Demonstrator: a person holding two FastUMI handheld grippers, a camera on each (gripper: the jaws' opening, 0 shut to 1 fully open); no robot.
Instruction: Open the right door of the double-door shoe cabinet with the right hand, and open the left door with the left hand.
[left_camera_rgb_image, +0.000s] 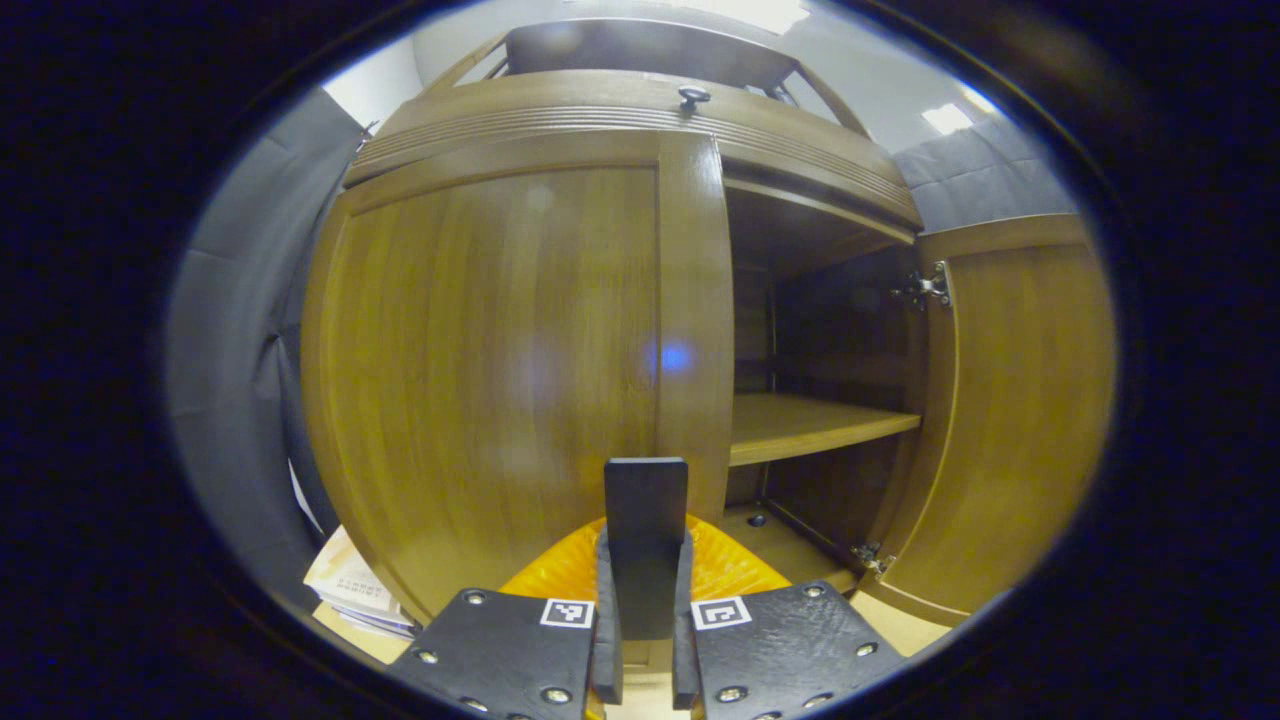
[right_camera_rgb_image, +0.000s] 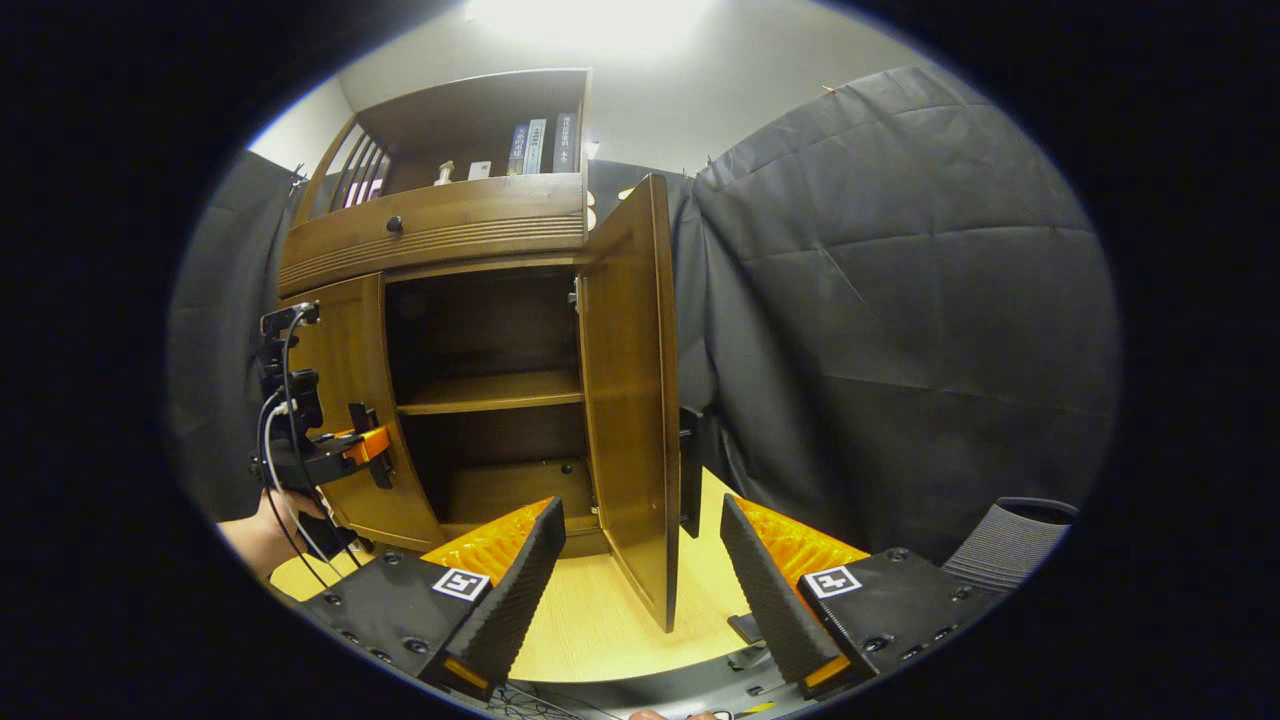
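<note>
The left tool (left_camera_rgb_image: 645, 560) is squeezed tight on the handle (left_camera_rgb_image: 646, 500) of the left door (left_camera_rgb_image: 490, 370). Both fingers (left_camera_rgb_image: 604, 630) press the flat bar from its 2 sides, most likely so the door can be pulled out on its hinges. That door is flat against the cabinet (left_camera_rgb_image: 640, 120), right ahead of the tool, so it looks not yet open.

In the right gripper view, the right tool (right_camera_rgb_image: 640, 560) has its jaws spread wide and holds nothing. The right door (right_camera_rgb_image: 630, 400) stands swung out, edge-on, just ahead of this tool and between its 2 fingers without touching them. Its handle (right_camera_rgb_image: 690, 470) sits on the far face. The wide jaws suggest the right door's part is done.

To the far left of the right tool, the left tool (right_camera_rgb_image: 350, 445) sits at the left door (right_camera_rgb_image: 345, 400), with a hand (right_camera_rgb_image: 262, 535) below it. Inside the cabinet a shelf (right_camera_rgb_image: 490, 392) is bare.

Books (right_camera_rgb_image: 540, 145) stand on top, and papers (left_camera_rgb_image: 350, 590) lie on the worktop (right_camera_rgb_image: 600, 620) low on the left tool's left. Their writing is too small to read. The square marks on the tools are patterns, not words.
</note>
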